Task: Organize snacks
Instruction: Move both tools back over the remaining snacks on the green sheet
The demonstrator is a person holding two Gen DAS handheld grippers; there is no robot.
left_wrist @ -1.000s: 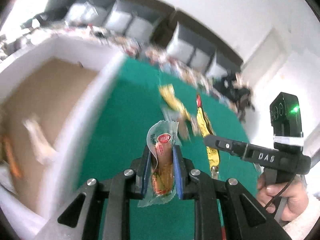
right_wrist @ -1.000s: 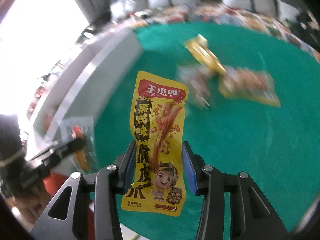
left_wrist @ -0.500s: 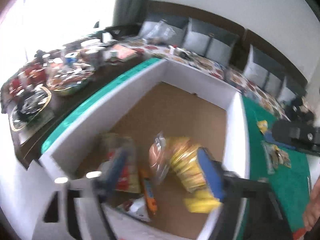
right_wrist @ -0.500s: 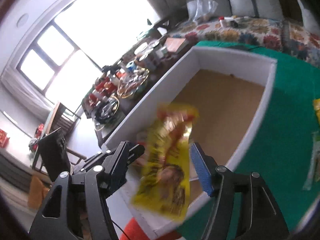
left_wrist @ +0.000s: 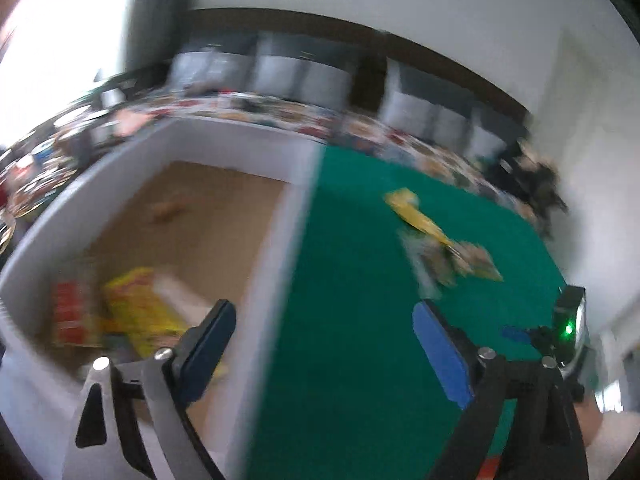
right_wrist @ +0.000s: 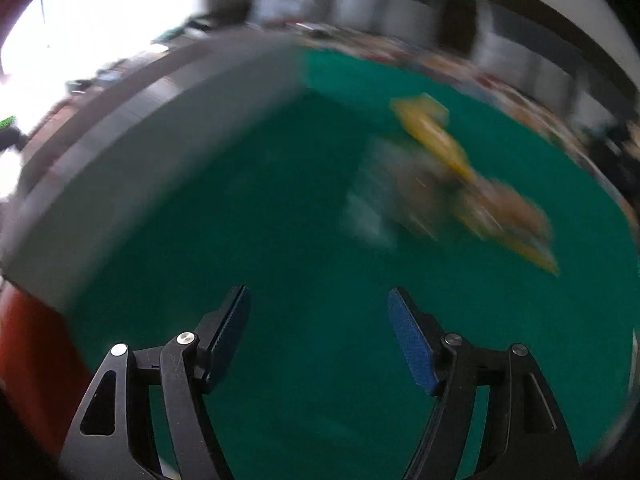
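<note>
Two grippers, both empty. Left gripper (left_wrist: 320, 344) nearest, fingers (left_wrist: 438, 350) spread wide after just opening, straddling the white box's (left_wrist: 276, 264) right wall, nothing between them. Beyond the left finger, inside the box on its brown floor: a yellow packet (left_wrist: 140, 308) and a red packet (left_wrist: 70, 316), blurred. Right gripper (right_wrist: 318, 336) likewise wide, just opened, only bare green table (right_wrist: 280, 220) between its fingers. Farther out on the table, well apart from both grippers: a yellow snack (right_wrist: 432, 136) touching a blurred heap of packets (right_wrist: 460, 196). Farthest back, grey cushions (left_wrist: 296, 76) against a white wall (left_wrist: 400, 0).
</note>
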